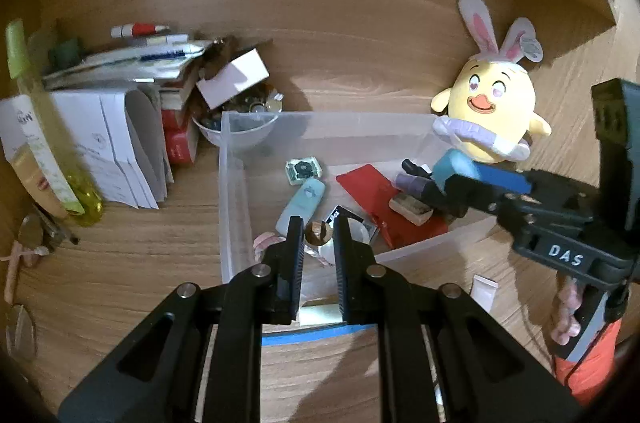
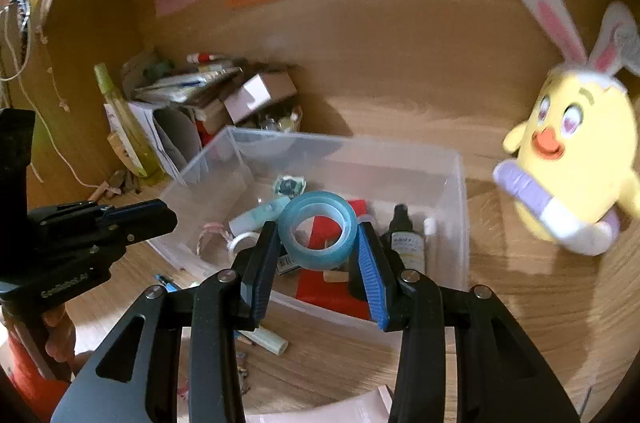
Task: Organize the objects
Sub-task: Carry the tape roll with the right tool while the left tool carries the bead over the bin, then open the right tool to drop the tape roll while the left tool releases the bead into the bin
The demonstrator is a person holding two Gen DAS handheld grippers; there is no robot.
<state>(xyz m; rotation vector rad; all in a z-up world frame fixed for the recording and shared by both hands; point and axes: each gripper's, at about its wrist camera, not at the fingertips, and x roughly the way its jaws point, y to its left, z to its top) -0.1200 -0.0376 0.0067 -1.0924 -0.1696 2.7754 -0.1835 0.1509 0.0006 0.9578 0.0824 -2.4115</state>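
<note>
Over the clear plastic bin [image 2: 460, 183], the right gripper [image 2: 318, 243] clamps a translucent blue tape roll [image 2: 318, 229]; the left gripper [image 1: 317, 235] pinches a small round-capped bottle [image 1: 318, 233].

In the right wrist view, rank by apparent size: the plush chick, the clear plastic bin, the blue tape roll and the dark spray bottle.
1. clear plastic bin
2. plush chick
3. blue tape roll, though held close to the camera in the right gripper, so it looks bigger than it is
4. dark spray bottle
</note>
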